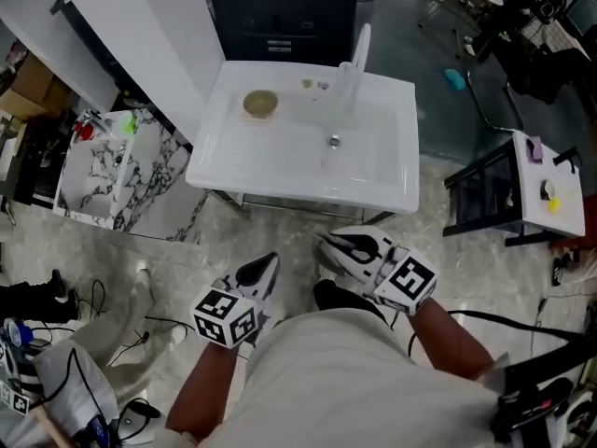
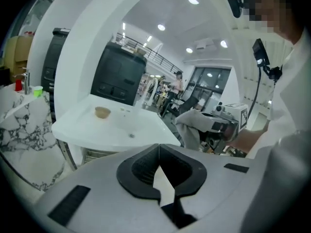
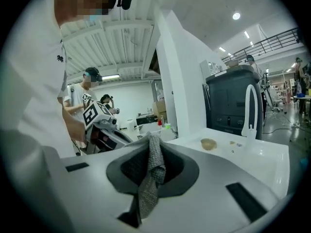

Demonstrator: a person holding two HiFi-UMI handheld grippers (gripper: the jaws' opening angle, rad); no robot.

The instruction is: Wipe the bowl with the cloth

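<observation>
Marble floor (image 1: 210, 241) lies open between both tongs and the white sink's near rim (image 1: 298, 192). The left tongs (image 1: 268, 262) are pressed together with nothing between them. Well ahead of them, the small tan bowl (image 1: 260, 104) sits upright at the sink's far left corner. The right tongs (image 1: 325, 241) clamp a grey woven cloth (image 3: 149, 174), which hangs limp.
</observation>
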